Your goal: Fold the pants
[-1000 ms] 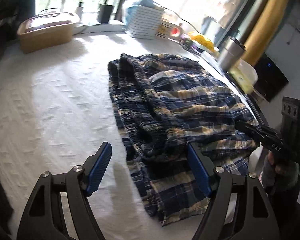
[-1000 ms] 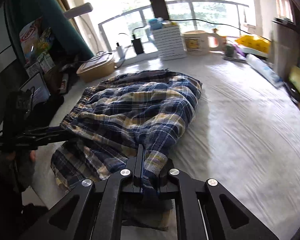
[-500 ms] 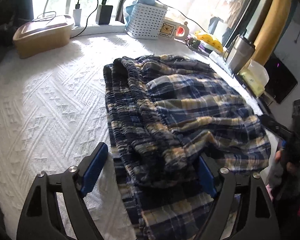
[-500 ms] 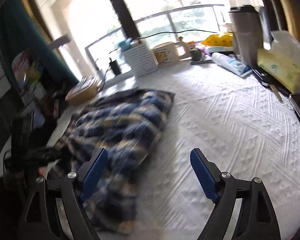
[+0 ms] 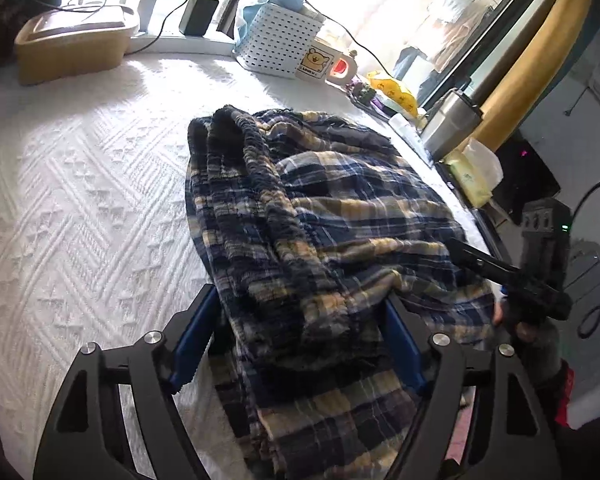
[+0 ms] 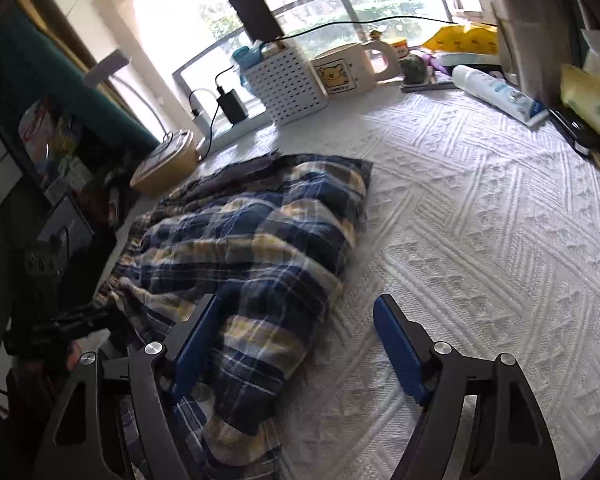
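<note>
Blue, navy and yellow plaid pants (image 5: 324, 240) lie bunched on the white textured cover (image 5: 80, 208), elastic waistband toward the left. My left gripper (image 5: 300, 344) is open, its blue pads on either side of the near bunched part of the pants. My right gripper (image 6: 296, 344) is open and empty at the pants' right edge; its left pad (image 6: 194, 344) lies over the cloth, its right pad over bare cover. The pants also show in the right wrist view (image 6: 256, 248). The right gripper shows in the left wrist view (image 5: 512, 276) at the pants' far right edge.
At the back stand a tan box (image 5: 72, 46), a white perforated basket (image 5: 278, 42), a bear mug (image 5: 324, 64) and chargers with cables. On the right side are a steel tumbler (image 5: 452, 124), a tissue pack (image 5: 474, 178) and a white tube (image 6: 496, 92).
My right gripper let go of the pants' edge, opened and drew back to the right. My left gripper moved forward so its open pads now straddle the bunched cloth.
</note>
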`<action>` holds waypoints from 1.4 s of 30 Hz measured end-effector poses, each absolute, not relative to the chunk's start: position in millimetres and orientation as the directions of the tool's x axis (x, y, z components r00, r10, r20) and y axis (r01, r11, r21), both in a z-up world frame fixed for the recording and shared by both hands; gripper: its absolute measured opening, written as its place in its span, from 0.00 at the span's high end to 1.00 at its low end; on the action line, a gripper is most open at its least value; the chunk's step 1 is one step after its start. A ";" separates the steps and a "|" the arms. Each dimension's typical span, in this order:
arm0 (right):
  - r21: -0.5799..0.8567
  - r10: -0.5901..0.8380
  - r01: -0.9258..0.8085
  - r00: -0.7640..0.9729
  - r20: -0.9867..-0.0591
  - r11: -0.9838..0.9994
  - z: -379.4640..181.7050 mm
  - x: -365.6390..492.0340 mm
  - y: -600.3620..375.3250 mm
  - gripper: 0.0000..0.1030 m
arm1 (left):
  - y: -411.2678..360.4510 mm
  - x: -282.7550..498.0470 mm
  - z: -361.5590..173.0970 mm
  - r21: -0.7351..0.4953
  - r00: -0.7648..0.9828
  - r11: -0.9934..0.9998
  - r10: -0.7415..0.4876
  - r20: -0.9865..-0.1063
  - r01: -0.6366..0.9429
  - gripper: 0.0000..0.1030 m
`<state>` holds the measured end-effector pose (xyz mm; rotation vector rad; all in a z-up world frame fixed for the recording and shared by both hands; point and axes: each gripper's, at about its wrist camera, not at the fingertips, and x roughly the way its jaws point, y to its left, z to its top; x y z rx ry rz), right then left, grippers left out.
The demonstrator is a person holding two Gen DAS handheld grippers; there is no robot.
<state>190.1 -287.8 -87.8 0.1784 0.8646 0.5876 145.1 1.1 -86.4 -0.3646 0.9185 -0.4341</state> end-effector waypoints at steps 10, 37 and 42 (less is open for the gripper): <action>0.362 0.543 -0.416 0.505 -0.671 0.834 -89.1 188.7 -284.8 0.24 | 26.9 137.5 -78.7 -0.606 0.559 0.779 -0.578 -0.594 0.162 0.23; 0.308 0.541 -0.483 0.473 -0.696 0.819 -89.8 191.4 -252.4 0.42 | -29.2 153.1 -87.0 -0.369 0.584 0.904 -0.423 -0.693 0.216 0.68; 0.240 0.520 -0.518 0.505 -0.689 0.821 -84.2 182.5 -239.7 0.79 | -24.1 144.9 -82.6 -0.392 0.589 0.888 -0.455 -0.668 0.241 0.71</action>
